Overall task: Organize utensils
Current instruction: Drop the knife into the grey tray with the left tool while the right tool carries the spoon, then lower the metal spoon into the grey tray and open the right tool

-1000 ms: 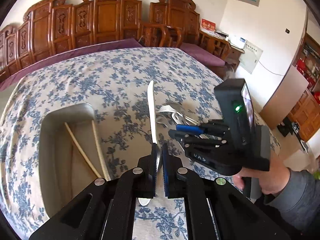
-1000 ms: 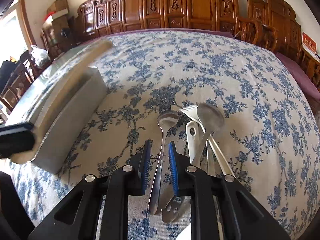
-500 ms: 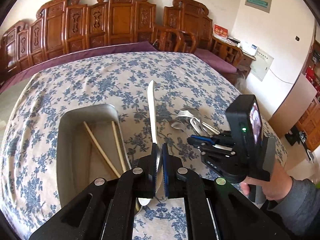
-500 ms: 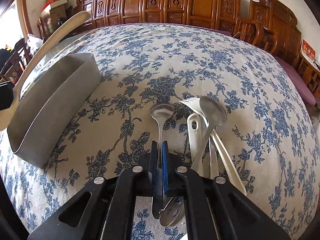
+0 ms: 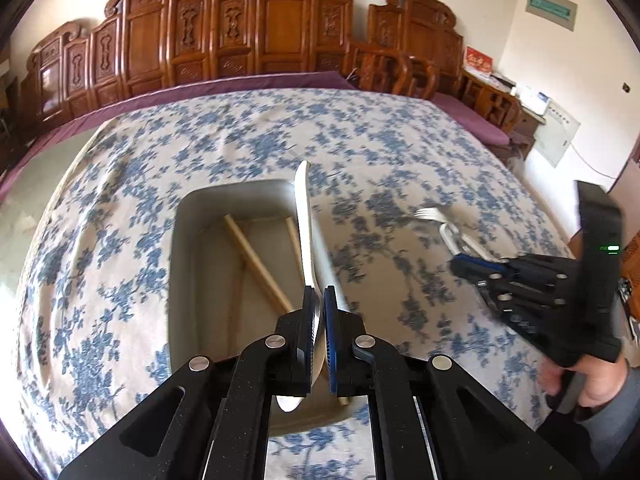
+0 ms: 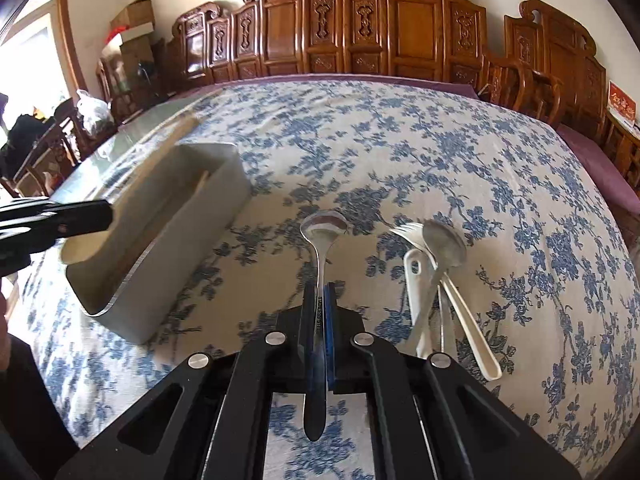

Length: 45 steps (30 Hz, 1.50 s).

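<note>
My left gripper (image 5: pixel 319 300) is shut on a long pale utensil (image 5: pixel 303 216) and holds it over the right edge of the grey bin (image 5: pixel 182 264), which holds two wooden chopsticks (image 5: pixel 256 262). My right gripper (image 6: pixel 319 300) is shut on the handle of a steel spoon (image 6: pixel 322 232), bowl pointing away. It also shows in the left wrist view (image 5: pixel 464 266). To the right lies a pile with a fork (image 6: pixel 406 230), a second steel spoon (image 6: pixel 444 242) and a white utensil (image 6: pixel 414 276). The bin (image 6: pixel 168 240) sits to the left.
The table carries a blue floral cloth (image 6: pixel 400 152). Carved wooden chairs (image 6: pixel 380 28) line the far edge. The pile of utensils (image 5: pixel 444 224) lies right of the bin in the left wrist view.
My left gripper moved left with its utensil, from beside the bin to over its right edge. My right gripper closed on the steel spoon's handle and has lifted it slightly.
</note>
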Motion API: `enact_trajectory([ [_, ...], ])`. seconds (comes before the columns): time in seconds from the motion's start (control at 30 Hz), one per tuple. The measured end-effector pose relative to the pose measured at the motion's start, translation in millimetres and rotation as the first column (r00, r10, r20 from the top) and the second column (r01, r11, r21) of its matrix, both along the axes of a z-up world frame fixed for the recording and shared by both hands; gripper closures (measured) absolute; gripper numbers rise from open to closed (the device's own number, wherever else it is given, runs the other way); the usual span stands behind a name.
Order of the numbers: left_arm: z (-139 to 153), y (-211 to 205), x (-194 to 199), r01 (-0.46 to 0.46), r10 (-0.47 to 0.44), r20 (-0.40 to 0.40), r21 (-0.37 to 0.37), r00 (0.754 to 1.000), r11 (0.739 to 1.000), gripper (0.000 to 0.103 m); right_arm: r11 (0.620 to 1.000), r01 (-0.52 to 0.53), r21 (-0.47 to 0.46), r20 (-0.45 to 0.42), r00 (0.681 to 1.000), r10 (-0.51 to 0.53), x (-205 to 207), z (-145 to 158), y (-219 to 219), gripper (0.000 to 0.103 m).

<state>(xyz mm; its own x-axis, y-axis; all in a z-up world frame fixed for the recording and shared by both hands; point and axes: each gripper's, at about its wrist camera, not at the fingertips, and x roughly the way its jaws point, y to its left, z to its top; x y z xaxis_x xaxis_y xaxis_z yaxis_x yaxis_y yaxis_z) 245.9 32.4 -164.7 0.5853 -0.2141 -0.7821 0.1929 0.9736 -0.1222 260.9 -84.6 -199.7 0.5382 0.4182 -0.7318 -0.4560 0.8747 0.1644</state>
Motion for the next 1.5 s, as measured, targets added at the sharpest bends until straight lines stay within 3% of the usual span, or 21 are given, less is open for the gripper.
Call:
enact_trajectory([
  [0.5, -37, 36, 24, -0.092, 0.095, -0.1, 0.039, 0.99, 0.995, 0.099, 0.998, -0.043, 0.038, 0.019, 0.999, 0.042, -16, 7, 4, 0.097],
  [0.7, -39, 38, 27, -0.11, 0.114, -0.114, 0.048, 0.987, 0.993, 0.098, 0.997, -0.063, 0.036, 0.027, 0.998, 0.062, -21, 14, 11, 0.097],
  [0.77, -35, 39, 26, -0.112, 0.116, -0.102, 0.046, 0.988, 0.993, 0.098, 0.997, -0.063, 0.043, 0.024, 0.998, 0.062, -23, 17, 13, 0.097],
  [0.83, -29, 41, 25, -0.115, 0.119, -0.089, 0.042, 0.989, 0.992, 0.089, 0.997, -0.065, 0.041, 0.025, 0.998, 0.064, -26, 19, 15, 0.097],
  [0.9, -24, 44, 23, -0.116, 0.119, -0.071, 0.038, 0.99, 0.993, 0.086, 0.997, -0.07, 0.034, 0.03, 0.997, 0.069, -28, 24, 21, 0.097],
  [1.23, 8, 65, 14, -0.136, 0.136, 0.017, 0.035, 0.991, 0.99, 0.085, 0.992, -0.112, 0.057, 0.042, 0.993, 0.11, -22, 49, 63, 0.097],
  [1.5, 16, 88, 13, -0.18, 0.179, 0.036, 0.021, 0.983, 0.983, 0.085, 0.986, -0.134, 0.101, 0.037, 0.991, 0.13, -3, 64, 104, 0.097],
])
